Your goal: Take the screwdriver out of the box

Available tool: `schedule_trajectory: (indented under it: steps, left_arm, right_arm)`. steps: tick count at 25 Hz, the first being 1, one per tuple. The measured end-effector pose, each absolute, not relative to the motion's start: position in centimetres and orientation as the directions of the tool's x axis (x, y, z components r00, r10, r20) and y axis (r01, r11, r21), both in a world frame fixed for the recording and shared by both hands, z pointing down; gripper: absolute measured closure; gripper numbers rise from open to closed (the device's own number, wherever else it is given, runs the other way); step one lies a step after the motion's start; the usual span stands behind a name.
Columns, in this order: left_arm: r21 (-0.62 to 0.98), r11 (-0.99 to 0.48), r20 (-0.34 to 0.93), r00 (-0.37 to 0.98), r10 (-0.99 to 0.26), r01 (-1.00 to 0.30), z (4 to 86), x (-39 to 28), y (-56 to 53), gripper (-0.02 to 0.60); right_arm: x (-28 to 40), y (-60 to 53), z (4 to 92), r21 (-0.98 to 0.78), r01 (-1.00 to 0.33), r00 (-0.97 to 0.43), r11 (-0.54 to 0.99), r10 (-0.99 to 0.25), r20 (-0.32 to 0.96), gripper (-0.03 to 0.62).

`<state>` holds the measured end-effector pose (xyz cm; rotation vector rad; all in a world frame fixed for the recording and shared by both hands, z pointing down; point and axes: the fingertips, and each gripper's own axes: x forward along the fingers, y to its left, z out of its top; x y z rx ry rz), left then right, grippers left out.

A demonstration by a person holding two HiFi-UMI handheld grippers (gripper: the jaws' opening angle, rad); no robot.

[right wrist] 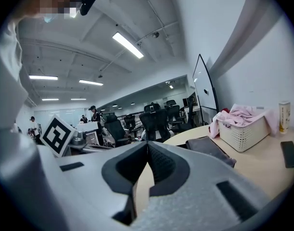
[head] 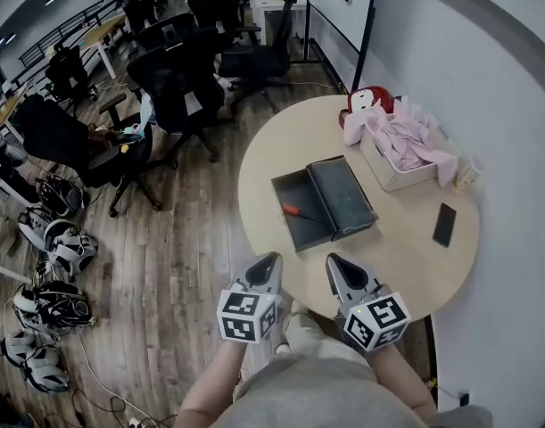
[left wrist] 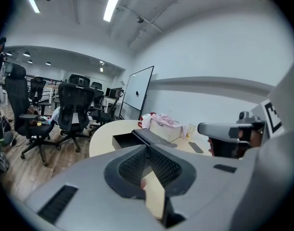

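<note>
On a round beige table [head: 406,266] in an open-plan office, a dark box [head: 294,232] lies open, its lid [head: 345,194] folded flat to the right. The screwdriver [head: 301,211] rests inside the left half of the box, its red handle nearer the left wall and its shaft angled toward the hinge.

At the table's near edge a person holds the left gripper [head: 270,262] and the right gripper [head: 333,262] side by side. Both are aimed at the box, both are short of it, and neither touches anything. Each gripper's own view shows its jaws pressed together with nothing between them, and a marker cube sits at the rear of each tool.

Beyond the box, toward the wall, a white basket [head: 392,178] holds a heap of pink cloth [head: 406,141] that spills over its rim. A red-and-white object [head: 372,101] sits just behind the basket. A black phone [head: 444,225] lies flat to the right of the box, well apart from it, and a small pale container [head: 468,175] stands near the basket's right end.

Black office chairs [head: 178,87] crowd the wood floor [head: 183,266] to the left of the table.
</note>
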<state>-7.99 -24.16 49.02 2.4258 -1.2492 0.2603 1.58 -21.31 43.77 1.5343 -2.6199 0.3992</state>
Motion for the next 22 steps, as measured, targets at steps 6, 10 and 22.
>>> schedule_trajectory:
  steps: [6,10,22]
  left_arm:
    - [0.229,-0.57,0.41,0.61,-0.678,-0.789,51.9,-6.5,-28.2,0.575]
    - [0.231,-0.625,0.466,0.649,-0.602,-0.746,53.9,-5.2,-30.6,0.556]
    - [-0.03,-0.883,0.68,0.638,-0.361,-0.468,59.6,-0.8,-37.8,0.38]
  right_arm:
    - [3.0,-25.4,44.1,-0.185,-0.868,-0.492,0.46,-0.847,0.202,0.594]
    - [3.5,-27.9,44.3,-0.19,-0.865,-0.498,0.465,-0.842,0.207,0.594]
    - [5.2,-31.4,46.1,-0.232,-0.86,-0.505,0.455,-0.823,0.261,0.594]
